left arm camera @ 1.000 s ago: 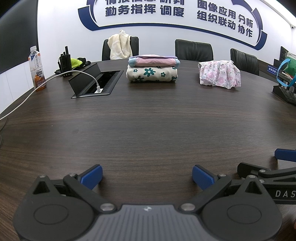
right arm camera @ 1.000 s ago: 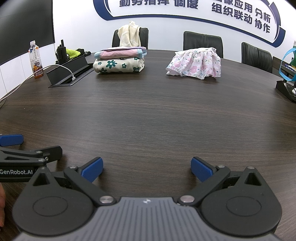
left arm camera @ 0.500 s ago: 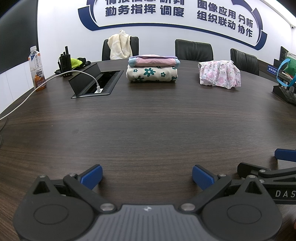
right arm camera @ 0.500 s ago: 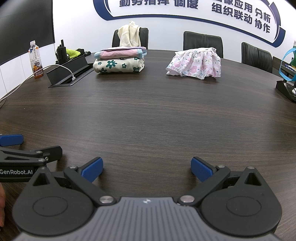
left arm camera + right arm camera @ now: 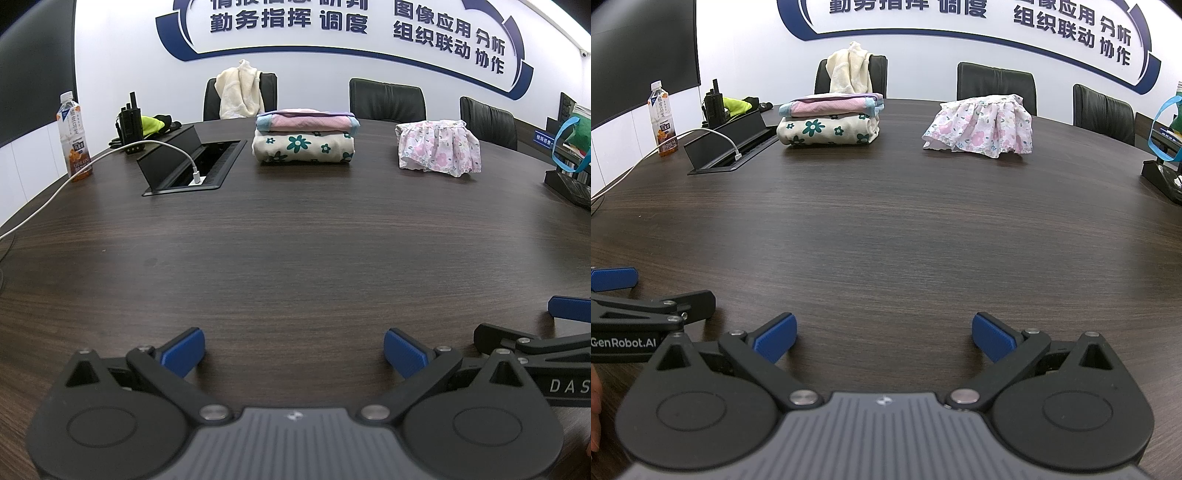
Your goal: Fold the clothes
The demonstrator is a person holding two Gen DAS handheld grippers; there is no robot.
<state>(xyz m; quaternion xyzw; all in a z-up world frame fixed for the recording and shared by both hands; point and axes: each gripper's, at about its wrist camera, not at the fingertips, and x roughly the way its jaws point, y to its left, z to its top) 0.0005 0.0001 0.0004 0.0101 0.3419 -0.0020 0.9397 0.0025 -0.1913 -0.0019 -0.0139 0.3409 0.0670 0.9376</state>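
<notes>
From the left wrist camera, the left claw (image 5: 293, 350) sits low over the dark wooden tabletop (image 5: 295, 251). Its two blue tips are wide apart and nothing is between them. Part of the right claw (image 5: 569, 309) shows at the right edge, just beside it. Far across the tabletop is a neat stack of folded clothes (image 5: 304, 142), a pink one on top of a white one with green flowers. To the right of the stack, well apart from it, lies a flowery dress (image 5: 437, 150) in a loose heap. A drink bottle (image 5: 74, 138) stands at the far left. A white cable (image 5: 110, 158) runs into an open black box (image 5: 192, 162) set in the tabletop. A cream cloth (image 5: 240, 90) hangs over a black chair (image 5: 267, 90) behind the stack.

From the right wrist camera, the right claw (image 5: 884, 336) also sits low over the tabletop (image 5: 886, 229). Its blue tips are wide apart and hold nothing. Part of the left claw (image 5: 613, 279) shows at the left edge. The folded clothes (image 5: 829, 122) are far ahead on the left. The flowery dress (image 5: 982, 127) lies far ahead on the right, not folded. The bottle (image 5: 663, 120) stands at the far left.
</notes>
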